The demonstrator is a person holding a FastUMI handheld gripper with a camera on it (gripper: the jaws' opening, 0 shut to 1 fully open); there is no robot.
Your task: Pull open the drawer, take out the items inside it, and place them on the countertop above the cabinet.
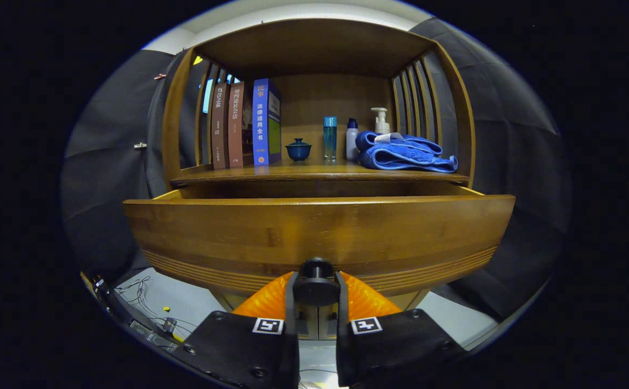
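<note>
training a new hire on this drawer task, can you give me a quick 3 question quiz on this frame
1. True or false: the hand-held gripper is shut on the drawer knob.
2. Which sits nearest the folded blue towel on the countertop? A) white bottle B) blue lidded cup C) books
3. Fill in: the drawer is pulled ____.

Key:
1. True; both fingers press the knob.
2. A
3. Open; its contents are hidden behind the drawer front.
</note>
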